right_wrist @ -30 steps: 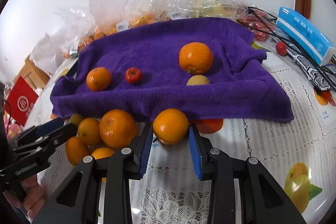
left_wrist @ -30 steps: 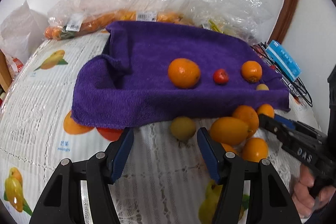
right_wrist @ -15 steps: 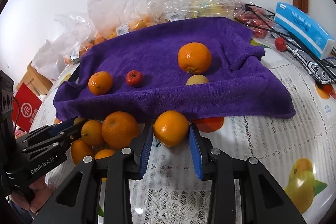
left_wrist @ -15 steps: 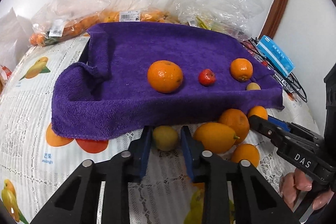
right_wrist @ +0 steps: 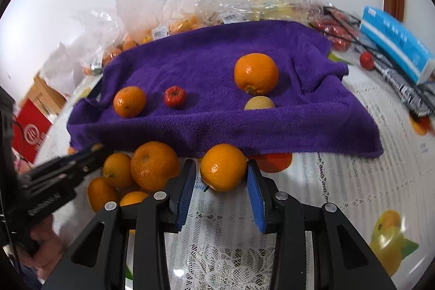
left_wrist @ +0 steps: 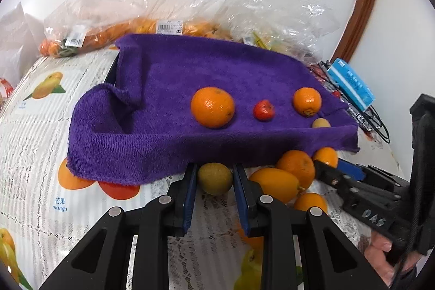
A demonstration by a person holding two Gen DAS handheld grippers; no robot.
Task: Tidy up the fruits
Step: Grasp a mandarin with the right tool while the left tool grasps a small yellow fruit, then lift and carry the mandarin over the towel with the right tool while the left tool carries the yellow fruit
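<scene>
The left gripper [left_wrist: 214,178], wide apart a second ago, now pinches a small round yellow-green fruit [left_wrist: 214,178] at the front hem of the rumpled purple terry towel [left_wrist: 168,99]; the right gripper [right_wrist: 221,171] still clasps a round orange mandarin [right_wrist: 223,166] at the same hem; a loose heap of orange fruits [right_wrist: 141,170] sits at nine o'clock of the mandarin; both fruits look ready to lift onto the towel at twelve o'clock.
</scene>
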